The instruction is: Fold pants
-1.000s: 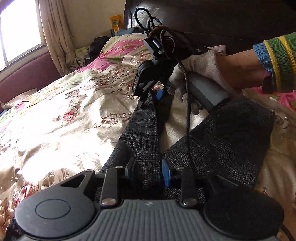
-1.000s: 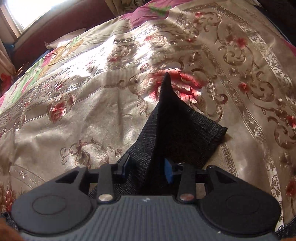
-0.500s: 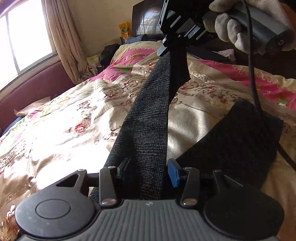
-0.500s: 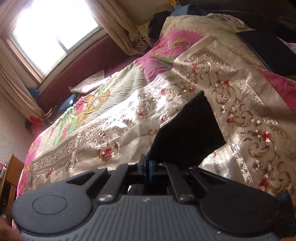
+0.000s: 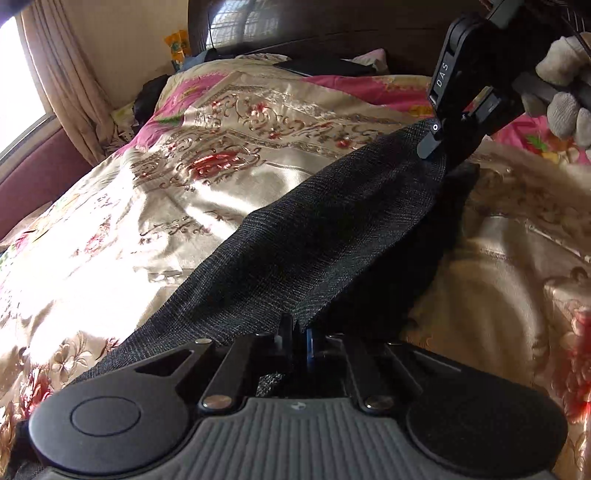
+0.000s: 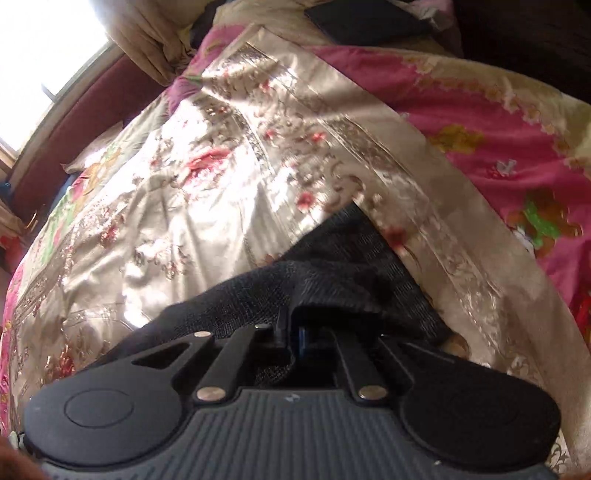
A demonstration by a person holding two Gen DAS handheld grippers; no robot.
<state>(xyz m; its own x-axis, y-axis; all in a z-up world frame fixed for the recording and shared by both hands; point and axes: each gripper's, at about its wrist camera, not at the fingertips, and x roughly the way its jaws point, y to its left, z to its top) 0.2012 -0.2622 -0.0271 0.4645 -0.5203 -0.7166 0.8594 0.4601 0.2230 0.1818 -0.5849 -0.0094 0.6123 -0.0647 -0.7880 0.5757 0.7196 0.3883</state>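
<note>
Dark grey checked pants (image 5: 325, 236) stretch over a gold floral bedspread (image 5: 177, 192). My left gripper (image 5: 299, 332) is shut on the near edge of the fabric. My right gripper (image 5: 439, 147) shows at the upper right of the left wrist view, shut on the far end of the same leg and holding it up off the bed. In the right wrist view my right gripper (image 6: 291, 332) is shut on bunched dark fabric of the pants (image 6: 354, 273), with the rest hanging below it over the bedspread (image 6: 207, 206).
A dark wooden headboard (image 5: 332, 26) stands behind the bed. A pink floral quilt (image 6: 498, 147) lies to the right. A dark flat object (image 6: 365, 18) rests near the pillows. A curtain (image 5: 62, 74) and a window are at the left.
My left gripper has closed on the pants. Both grippers have lifted the leg and carried it toward the headboard; the right gripper has come lower and the fabric now spans between them.
</note>
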